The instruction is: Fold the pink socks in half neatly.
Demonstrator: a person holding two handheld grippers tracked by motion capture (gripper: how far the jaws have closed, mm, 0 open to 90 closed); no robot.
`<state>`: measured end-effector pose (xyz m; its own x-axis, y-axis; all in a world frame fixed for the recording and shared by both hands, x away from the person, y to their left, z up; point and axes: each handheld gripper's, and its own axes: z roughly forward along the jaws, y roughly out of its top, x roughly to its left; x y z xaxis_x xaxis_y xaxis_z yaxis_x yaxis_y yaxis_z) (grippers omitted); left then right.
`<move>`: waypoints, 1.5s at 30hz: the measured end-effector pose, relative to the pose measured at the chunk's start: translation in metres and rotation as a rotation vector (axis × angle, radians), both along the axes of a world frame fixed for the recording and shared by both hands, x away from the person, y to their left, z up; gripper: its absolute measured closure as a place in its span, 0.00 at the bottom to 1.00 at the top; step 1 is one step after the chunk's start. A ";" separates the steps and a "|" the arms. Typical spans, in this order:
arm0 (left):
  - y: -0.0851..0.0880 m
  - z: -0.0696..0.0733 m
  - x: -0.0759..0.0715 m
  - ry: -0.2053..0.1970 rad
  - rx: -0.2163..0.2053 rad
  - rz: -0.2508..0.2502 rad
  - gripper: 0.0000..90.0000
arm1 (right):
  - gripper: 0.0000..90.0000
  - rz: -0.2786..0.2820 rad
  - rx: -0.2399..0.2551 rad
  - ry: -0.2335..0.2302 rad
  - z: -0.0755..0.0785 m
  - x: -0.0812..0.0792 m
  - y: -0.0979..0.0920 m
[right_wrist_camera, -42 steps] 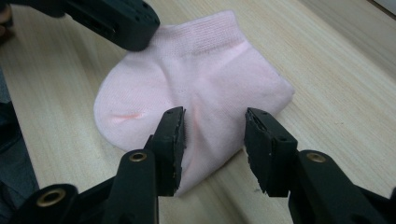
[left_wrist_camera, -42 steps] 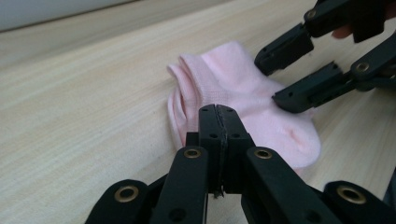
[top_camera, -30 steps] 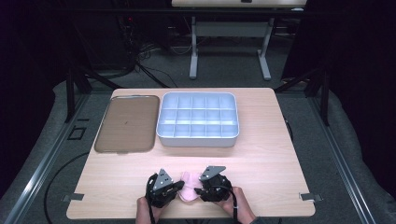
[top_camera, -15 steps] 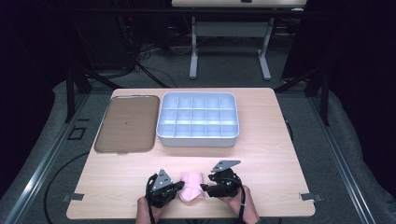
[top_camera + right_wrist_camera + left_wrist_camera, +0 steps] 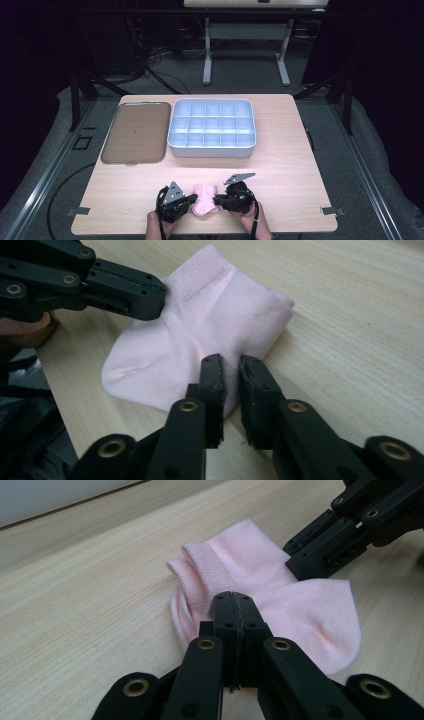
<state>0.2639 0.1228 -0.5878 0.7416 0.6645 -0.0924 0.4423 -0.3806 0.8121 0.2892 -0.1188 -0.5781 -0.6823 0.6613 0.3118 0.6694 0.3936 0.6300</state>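
**Two grippers meet at a pink sock on the near edge of the table**

A small pink sock [image 5: 204, 200] lies flat on the wooden table [image 5: 280, 165], close to the edge on the person's side, between the two hands. It is folded, and its ribbed cuff points away from the person.

The left gripper [image 5: 186, 204] comes to the sock from its left side. In the left gripper view its jaws are pressed fully together, and they pinch the edge of the sock [image 5: 260, 595] between them.

The right gripper [image 5: 218, 201] comes from the opposite side. Its jaws have just been closing. In the right gripper view a narrow gap remains between them, and the edge of the sock [image 5: 200, 335] sits at their tips; I cannot tell if the pads already press the fabric.

Farther on the table stand a pale blue tray with many compartments [image 5: 212, 148] and, just beside it on the left, a flat brown tray [image 5: 135, 132]
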 end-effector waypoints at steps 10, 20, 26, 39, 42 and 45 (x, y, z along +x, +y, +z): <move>-0.006 0.001 0.003 0.041 -0.022 0.022 1.00 | 0.95 -0.005 0.010 -0.046 0.016 -0.005 -0.003; -0.020 0.001 0.007 0.050 0.002 -0.003 1.00 | 0.96 -0.001 -0.031 -0.163 0.036 -0.014 0.004; -0.022 0.001 0.007 0.052 -0.002 -0.009 1.00 | 0.96 0.032 -0.031 -0.191 0.035 -0.014 0.020; 0.002 0.004 0.010 0.062 -0.042 0.009 0.96 | 0.96 0.038 -0.047 -0.193 0.038 -0.014 0.011; 0.000 0.003 0.011 0.060 -0.039 -0.004 0.98 | 0.96 0.059 -0.060 -0.192 0.039 -0.014 0.015; -0.001 0.001 0.012 0.054 -0.037 -0.007 0.99 | 0.96 0.075 -0.067 -0.192 0.040 -0.012 0.018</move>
